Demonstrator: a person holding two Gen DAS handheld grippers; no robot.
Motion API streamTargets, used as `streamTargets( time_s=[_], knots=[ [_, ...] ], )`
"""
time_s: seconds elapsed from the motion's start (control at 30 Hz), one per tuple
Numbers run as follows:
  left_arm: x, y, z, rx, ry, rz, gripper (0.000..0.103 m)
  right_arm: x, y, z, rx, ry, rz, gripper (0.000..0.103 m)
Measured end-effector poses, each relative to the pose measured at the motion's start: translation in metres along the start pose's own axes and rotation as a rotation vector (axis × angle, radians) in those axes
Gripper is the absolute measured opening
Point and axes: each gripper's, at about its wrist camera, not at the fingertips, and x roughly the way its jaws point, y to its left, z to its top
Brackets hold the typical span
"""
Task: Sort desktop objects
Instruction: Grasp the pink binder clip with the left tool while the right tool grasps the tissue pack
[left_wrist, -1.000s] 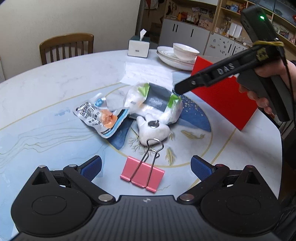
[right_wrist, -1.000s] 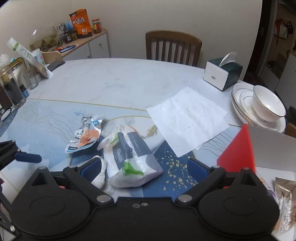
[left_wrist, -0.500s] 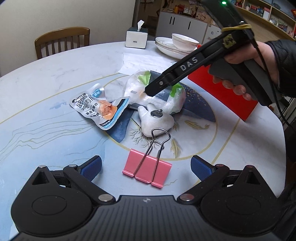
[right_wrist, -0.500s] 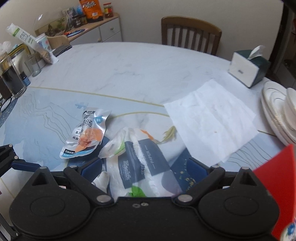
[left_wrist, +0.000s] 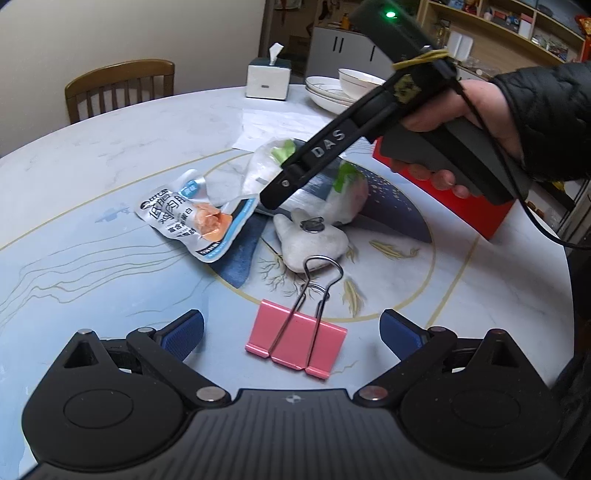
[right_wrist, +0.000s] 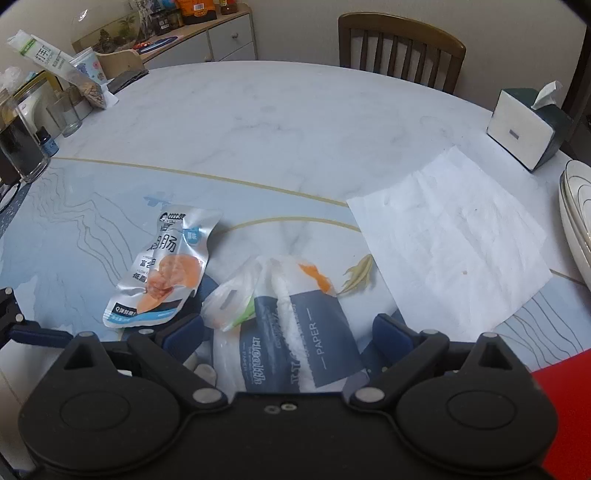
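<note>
A pink binder clip (left_wrist: 295, 343) lies on the table just ahead of my open left gripper (left_wrist: 293, 332), between its blue pads and untouched. Beyond it sit a white lumpy object (left_wrist: 314, 243), a silver snack packet (left_wrist: 192, 218) and a plastic-wrapped tissue pack (left_wrist: 347, 192). My right gripper (right_wrist: 288, 332) is open and low over the tissue pack (right_wrist: 295, 339), one pad on each side of it. In the left wrist view one of its fingers (left_wrist: 325, 147) slants down across the pack, held by a hand (left_wrist: 480, 110). The snack packet (right_wrist: 162, 273) lies just left of it.
A red box (left_wrist: 495, 214) stands at the right behind the hand. A white paper napkin (right_wrist: 450, 236), a tissue box (right_wrist: 524, 129) and stacked plates (right_wrist: 576, 214) occupy the far right. Jars and glasses (right_wrist: 22, 147) line the left edge. A chair (right_wrist: 399, 48) stands behind.
My right gripper has come forward and down until the tissue pack sits between its open fingers. The left gripper has edged a little closer to the pink clip.
</note>
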Motion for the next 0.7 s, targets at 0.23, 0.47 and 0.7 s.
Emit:
streamTargets(
  time_s=[0.23, 0.47, 0.7],
  knots=[
    [0.002, -0.002, -0.002, 0.02, -0.003, -0.001, 0.093, 0.004, -0.01, -0.002, 0.015, 0.009, -0.025, 0.091],
    [0.003, -0.002, -0.004, 0.034, 0.003, 0.01, 0.089, 0.0, -0.013, -0.005, 0.008, 0.0, -0.053, 0.079],
    [0.003, -0.007, -0.002, 0.059, 0.011, 0.05, 0.073, -0.008, -0.017, -0.017, 0.019, -0.003, -0.074, 0.075]
  ],
)
